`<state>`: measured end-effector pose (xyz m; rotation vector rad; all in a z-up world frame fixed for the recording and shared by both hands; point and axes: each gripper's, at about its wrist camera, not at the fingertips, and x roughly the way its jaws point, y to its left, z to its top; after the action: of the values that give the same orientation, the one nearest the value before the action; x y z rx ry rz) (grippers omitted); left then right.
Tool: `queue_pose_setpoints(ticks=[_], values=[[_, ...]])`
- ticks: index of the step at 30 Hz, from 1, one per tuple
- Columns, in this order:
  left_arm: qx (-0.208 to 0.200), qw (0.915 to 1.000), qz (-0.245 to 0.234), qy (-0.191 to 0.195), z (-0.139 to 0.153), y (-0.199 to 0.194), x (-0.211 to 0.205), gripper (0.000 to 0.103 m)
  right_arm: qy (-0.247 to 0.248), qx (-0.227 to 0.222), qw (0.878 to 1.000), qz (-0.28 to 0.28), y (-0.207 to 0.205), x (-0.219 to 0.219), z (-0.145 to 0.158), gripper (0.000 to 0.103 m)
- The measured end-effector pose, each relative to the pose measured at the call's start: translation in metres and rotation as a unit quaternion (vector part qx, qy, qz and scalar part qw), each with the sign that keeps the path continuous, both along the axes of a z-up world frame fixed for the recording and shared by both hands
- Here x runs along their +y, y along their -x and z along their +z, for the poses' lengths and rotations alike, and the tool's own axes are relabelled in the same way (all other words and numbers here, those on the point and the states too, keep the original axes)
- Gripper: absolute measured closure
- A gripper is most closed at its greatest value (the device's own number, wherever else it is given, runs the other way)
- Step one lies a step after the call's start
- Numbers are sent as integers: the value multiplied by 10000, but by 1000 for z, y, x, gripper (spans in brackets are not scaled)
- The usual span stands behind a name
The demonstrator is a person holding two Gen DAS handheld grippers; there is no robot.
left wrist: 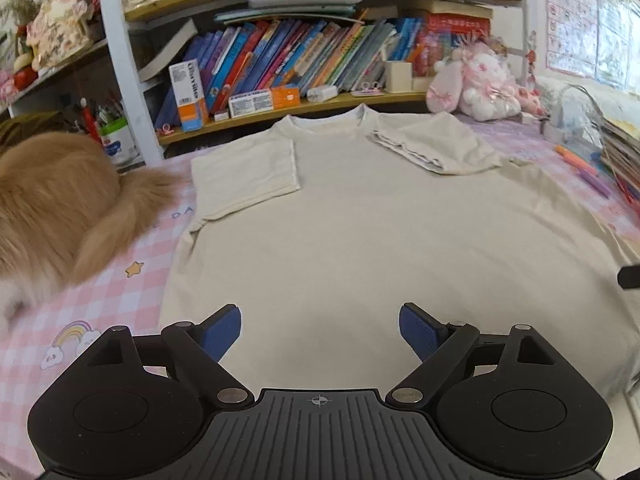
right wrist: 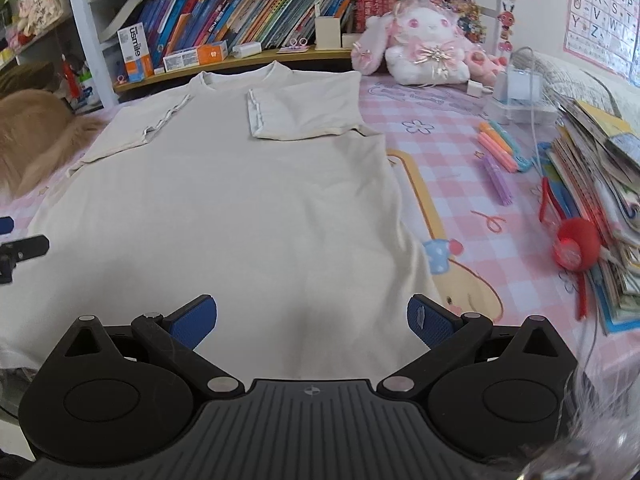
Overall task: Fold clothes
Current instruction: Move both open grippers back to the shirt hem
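Observation:
A cream T-shirt (left wrist: 360, 220) lies flat on the pink checked bed cover, collar at the far end, both short sleeves folded inward over the body. It also shows in the right wrist view (right wrist: 240, 200). My left gripper (left wrist: 320, 334) is open and empty, hovering over the shirt's near hem toward its left side. My right gripper (right wrist: 312, 320) is open and empty over the near hem toward the shirt's right edge. A bit of the left gripper (right wrist: 20, 250) shows at the left edge of the right wrist view.
A furry orange pet (left wrist: 52, 208) lies left of the shirt, touching its left edge. A bookshelf (left wrist: 300, 64) stands behind. A plush rabbit (right wrist: 424, 40), markers (right wrist: 500, 144), a red object (right wrist: 572, 248) and stacked books (right wrist: 600, 180) sit at the right.

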<state>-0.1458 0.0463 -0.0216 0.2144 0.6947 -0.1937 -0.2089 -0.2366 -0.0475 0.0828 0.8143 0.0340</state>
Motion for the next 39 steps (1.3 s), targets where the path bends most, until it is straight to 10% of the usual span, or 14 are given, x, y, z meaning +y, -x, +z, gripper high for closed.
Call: queue_pose_setpoints(ticks=[39], values=[[135, 9934, 1105, 272, -1, 101, 22, 14, -334, 270, 9990, 84, 79, -14, -17, 0]])
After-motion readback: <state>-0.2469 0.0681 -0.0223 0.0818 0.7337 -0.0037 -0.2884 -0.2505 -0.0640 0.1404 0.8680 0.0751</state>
